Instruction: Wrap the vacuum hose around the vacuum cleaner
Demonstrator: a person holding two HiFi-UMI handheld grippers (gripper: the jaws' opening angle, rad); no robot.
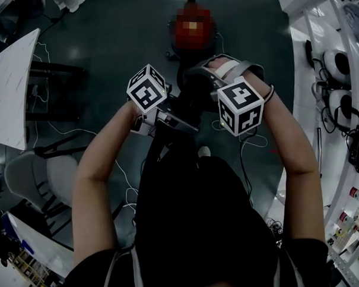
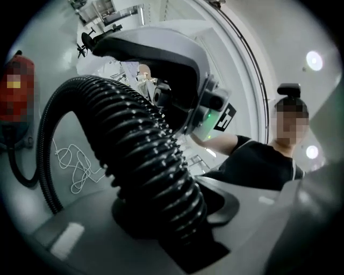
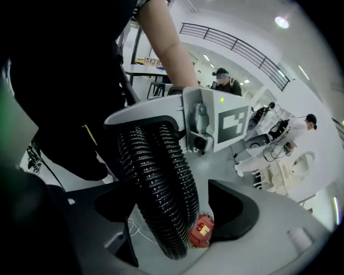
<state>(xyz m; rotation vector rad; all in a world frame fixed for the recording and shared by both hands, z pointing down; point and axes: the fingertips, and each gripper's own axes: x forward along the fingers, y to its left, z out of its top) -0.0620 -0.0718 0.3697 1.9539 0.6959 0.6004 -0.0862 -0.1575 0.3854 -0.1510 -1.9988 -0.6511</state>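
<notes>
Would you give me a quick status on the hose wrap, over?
Left tongs shut on hose. Right tongs open, hose between them. Vacuum on floor, hose not yet wrapped. White cable loose on floor.

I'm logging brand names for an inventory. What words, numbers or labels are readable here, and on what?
None can be read.
Both marker cubes: square patterns only, no letters.
The yellow label on the red vacuum cleaner: too small to read.
</notes>
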